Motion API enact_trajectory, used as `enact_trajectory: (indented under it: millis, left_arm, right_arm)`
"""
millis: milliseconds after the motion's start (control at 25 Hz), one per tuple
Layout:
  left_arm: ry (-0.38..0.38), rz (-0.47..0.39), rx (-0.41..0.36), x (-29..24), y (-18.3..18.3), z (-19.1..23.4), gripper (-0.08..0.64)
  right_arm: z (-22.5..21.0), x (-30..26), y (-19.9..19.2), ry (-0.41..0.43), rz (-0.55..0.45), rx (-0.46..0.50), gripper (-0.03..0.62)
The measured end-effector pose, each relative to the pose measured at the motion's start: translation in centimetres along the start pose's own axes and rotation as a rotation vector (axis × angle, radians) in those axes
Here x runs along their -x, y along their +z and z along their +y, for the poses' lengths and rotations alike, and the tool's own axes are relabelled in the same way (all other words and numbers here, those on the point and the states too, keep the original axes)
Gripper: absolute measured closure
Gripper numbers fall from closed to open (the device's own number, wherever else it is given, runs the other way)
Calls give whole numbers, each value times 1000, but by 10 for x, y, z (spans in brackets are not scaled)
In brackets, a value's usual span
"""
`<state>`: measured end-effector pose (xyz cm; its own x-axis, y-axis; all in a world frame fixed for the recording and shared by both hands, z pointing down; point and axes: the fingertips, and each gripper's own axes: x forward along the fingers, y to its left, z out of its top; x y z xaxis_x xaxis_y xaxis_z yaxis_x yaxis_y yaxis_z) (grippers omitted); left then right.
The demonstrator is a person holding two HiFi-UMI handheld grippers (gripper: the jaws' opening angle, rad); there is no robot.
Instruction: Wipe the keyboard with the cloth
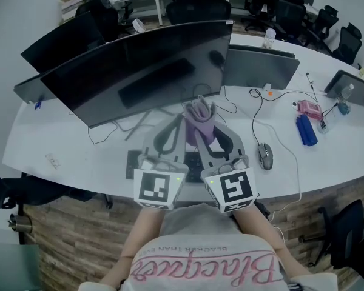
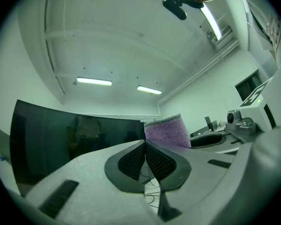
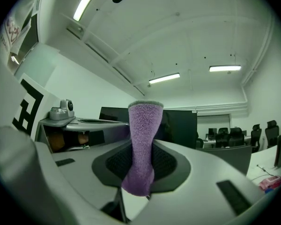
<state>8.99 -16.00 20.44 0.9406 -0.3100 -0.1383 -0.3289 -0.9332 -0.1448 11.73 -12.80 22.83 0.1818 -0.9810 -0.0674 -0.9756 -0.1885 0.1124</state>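
A black keyboard (image 1: pixel 132 160) lies on the white desk (image 1: pixel 67 138), mostly hidden under both grippers. My right gripper (image 1: pixel 201 121) is raised and tilted up toward the ceiling, shut on a purple fuzzy cloth (image 1: pixel 200 113). In the right gripper view the cloth (image 3: pixel 144 125) stands up between the pads of that gripper (image 3: pixel 141 146). My left gripper (image 1: pixel 182 117) is alongside it, just to the left, shut on nothing. Its pads meet in the left gripper view (image 2: pixel 145 143), where the cloth (image 2: pixel 167 131) shows just beyond its tip.
A wide curved monitor (image 1: pixel 139 65) stands right behind the keyboard, a second screen (image 1: pixel 258 68) to its right. A mouse (image 1: pixel 265 156), cables, a blue object (image 1: pixel 306 130) and a pink item (image 1: pixel 309 108) lie on the desk's right side. Office chairs stand at the back.
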Motion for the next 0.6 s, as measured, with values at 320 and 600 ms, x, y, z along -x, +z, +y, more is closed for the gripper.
enact_trajectory:
  millis: [320,600]
  left_arm:
    - [3,8,12,-6,-5,4,555]
    - [-7,17,6,-9,-11,3,555]
  right_arm:
    - [0,-6,-6,13,20,7,505]
    - [-1,-8,-11,12,36,-7,505]
